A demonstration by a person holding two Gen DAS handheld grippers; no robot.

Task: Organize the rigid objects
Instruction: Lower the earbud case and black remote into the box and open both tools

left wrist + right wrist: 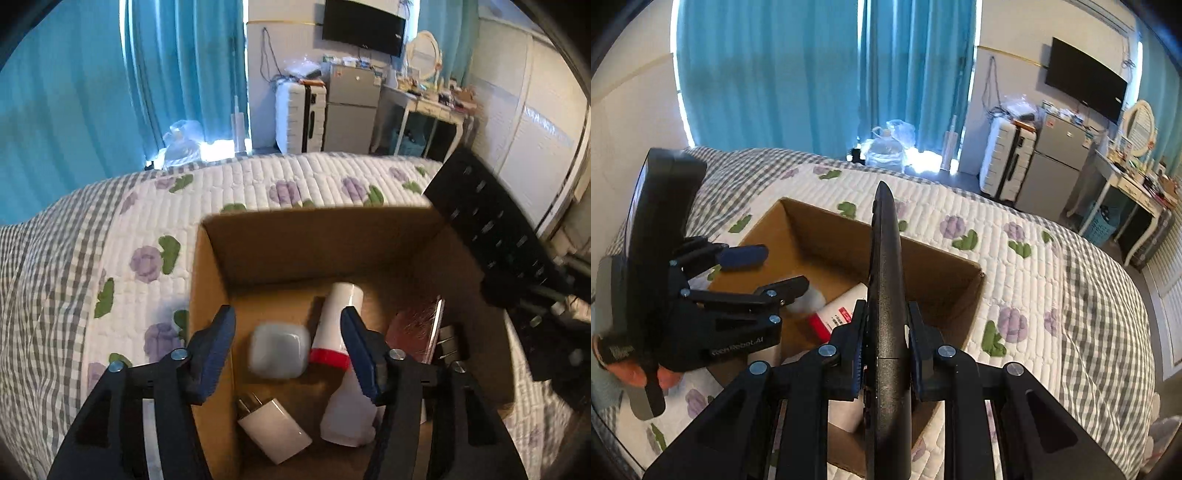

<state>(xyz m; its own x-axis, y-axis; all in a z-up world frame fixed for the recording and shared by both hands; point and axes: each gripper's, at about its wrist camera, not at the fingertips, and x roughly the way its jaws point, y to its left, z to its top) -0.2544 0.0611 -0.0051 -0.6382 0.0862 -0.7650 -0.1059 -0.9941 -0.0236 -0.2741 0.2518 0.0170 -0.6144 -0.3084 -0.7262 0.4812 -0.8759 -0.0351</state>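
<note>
An open cardboard box (317, 236) (934, 280) sits on the bed. Inside lie a white rounded case (279, 349), a white bottle with a red band (341, 332) (834, 317), a white charger plug (273, 428) and a dark reddish flat object (417, 332). My left gripper (290, 349) is open and empty just above the white case; it also shows in the right wrist view (768, 273). My right gripper (886, 350) is shut on a black remote control (886, 295), held on edge above the box; the remote shows in the left wrist view (491, 221).
The bed has a white quilt (147, 229) (1015, 258) with purple flowers and a grey check border. Beyond the bed are teal curtains (768, 74), a white suitcase (299, 118), a small fridge (351, 110) and a dressing table (1137, 192).
</note>
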